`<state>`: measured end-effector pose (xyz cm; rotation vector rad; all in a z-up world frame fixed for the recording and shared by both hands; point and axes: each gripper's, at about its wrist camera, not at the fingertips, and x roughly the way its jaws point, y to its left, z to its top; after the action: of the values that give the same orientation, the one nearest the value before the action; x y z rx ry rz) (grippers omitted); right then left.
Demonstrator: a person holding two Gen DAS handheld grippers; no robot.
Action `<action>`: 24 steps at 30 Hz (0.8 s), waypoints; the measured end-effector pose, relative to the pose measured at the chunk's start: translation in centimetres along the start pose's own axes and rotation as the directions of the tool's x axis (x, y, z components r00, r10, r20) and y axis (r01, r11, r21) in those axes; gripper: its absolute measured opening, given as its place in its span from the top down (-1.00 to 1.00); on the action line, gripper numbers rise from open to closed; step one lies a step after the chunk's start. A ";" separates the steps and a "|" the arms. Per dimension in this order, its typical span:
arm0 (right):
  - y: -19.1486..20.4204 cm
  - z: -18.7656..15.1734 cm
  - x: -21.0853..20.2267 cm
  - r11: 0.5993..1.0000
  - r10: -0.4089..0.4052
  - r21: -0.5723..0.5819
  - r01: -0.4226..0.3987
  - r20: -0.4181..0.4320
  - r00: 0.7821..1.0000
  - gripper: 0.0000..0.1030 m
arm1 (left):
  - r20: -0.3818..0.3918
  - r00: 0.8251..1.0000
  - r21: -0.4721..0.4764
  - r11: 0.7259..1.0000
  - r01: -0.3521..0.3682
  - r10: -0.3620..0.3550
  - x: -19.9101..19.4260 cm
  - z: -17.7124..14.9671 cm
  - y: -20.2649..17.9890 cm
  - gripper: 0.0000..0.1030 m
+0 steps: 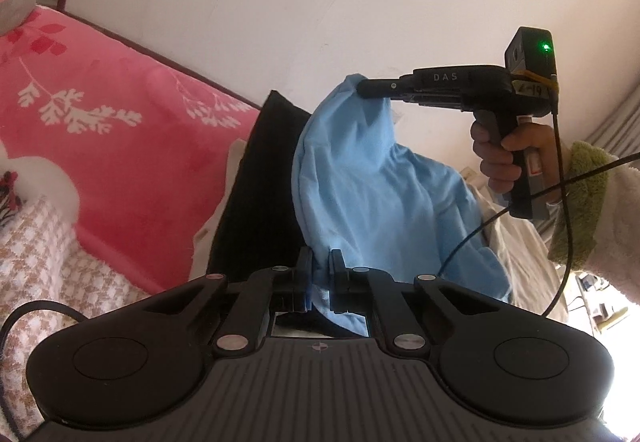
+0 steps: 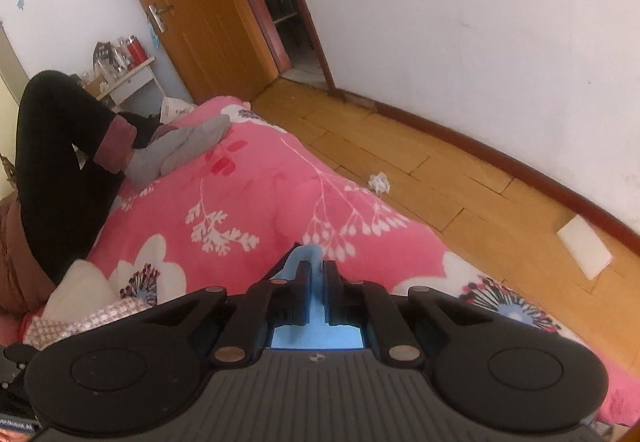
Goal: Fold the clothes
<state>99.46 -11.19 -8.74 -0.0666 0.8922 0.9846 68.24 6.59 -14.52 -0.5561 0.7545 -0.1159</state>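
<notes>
Left wrist view shows the light blue garment [image 1: 372,178] hanging in the air above the pink floral blanket [image 1: 120,90], held at two places. Its lower edge is pinched between the narrowed fingers of the left gripper [image 1: 320,274], and its top corner is caught in the tip of the right gripper [image 1: 370,87], which reaches in level from the right of the cloth. The garment's shape is hard to make out: it droops in bunched folds, and its near part is hidden behind the left gripper's body. Behind the garment a black cloth [image 1: 260,182] lies on the bed, only partly visible. A hand [image 1: 500,154] with a pale sleeve and green cuff [image 1: 580,202] is wrapped around the right gripper's handle, a black cable [image 1: 560,242] trailing below. In the right wrist view only a small strip of the blue fabric shows, clamped between that gripper's fingers [image 2: 304,282]; the rest is out of frame. Beyond the garment, past the blanket, a person's legs in black trousers [image 2: 60,146] and grey socks [image 2: 180,146] rest on the bed, upper body cut off.
</notes>
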 end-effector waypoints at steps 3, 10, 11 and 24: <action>0.0 0.1 1.1 1.000 0.005 0.002 -0.005 0.004 1.000 0.88 | 0.006 1.000 -0.015 1.000 -0.004 0.004 -0.2 0.0 0.1 0.90; 0.2 1.1 3.8 1.000 0.007 -0.007 -0.007 -0.010 1.000 0.90 | 0.017 1.000 -0.122 0.992 -0.017 0.019 -1.0 0.3 1.6 0.90; 0.3 1.2 4.1 1.000 0.007 -0.007 -0.007 -0.012 1.000 0.90 | 0.018 1.000 -0.141 0.990 -0.020 0.023 -1.1 0.4 2.0 0.90; 1.9 1.5 6.4 0.998 0.013 -0.057 -0.015 -0.039 0.999 0.90 | -0.047 0.997 -0.187 0.980 -0.074 0.066 -0.8 0.0 3.1 0.90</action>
<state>100.49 -5.01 -11.42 -0.1283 0.9007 1.0246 67.36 9.43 -15.65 -0.7082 0.8284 0.0104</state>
